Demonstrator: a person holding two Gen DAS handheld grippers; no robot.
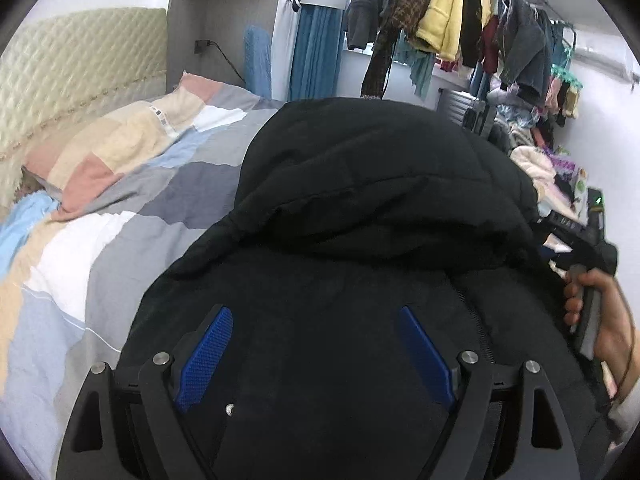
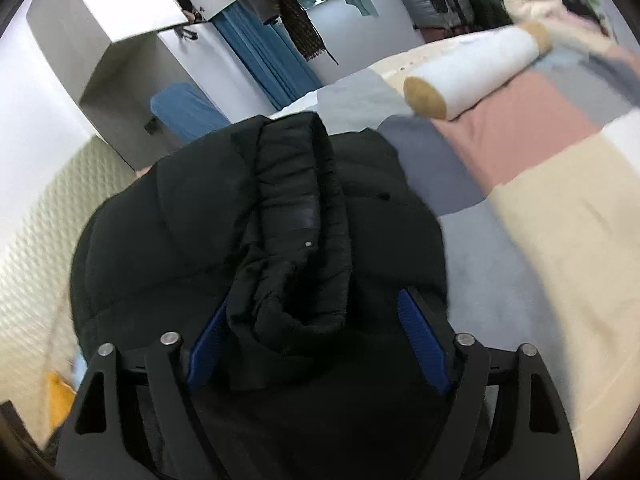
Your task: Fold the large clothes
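Note:
A black padded hooded jacket (image 1: pixel 360 220) lies on the patchwork bed cover (image 1: pixel 132 216). My left gripper (image 1: pixel 316 320) is open, its blue pads spread wide just over the jacket body below the hood. In the right wrist view the same jacket (image 2: pixel 168 220) lies bunched, with a rolled fold (image 2: pixel 296 232) running down the middle. My right gripper (image 2: pixel 316 308) is open, its blue pads on either side of that fold. The right gripper's body and the hand holding it (image 1: pixel 600 312) show at the right edge of the left wrist view.
A pillow (image 1: pixel 116 148) and a quilted headboard (image 1: pixel 60 80) are at the left. Clothes hang on a rail (image 1: pixel 460 20) and lie piled (image 1: pixel 536 160) at the right. A white and tan bolster (image 2: pixel 476 68) lies on the bed. A grey cabinet (image 2: pixel 120 52) and blue curtain (image 2: pixel 268 64) stand behind.

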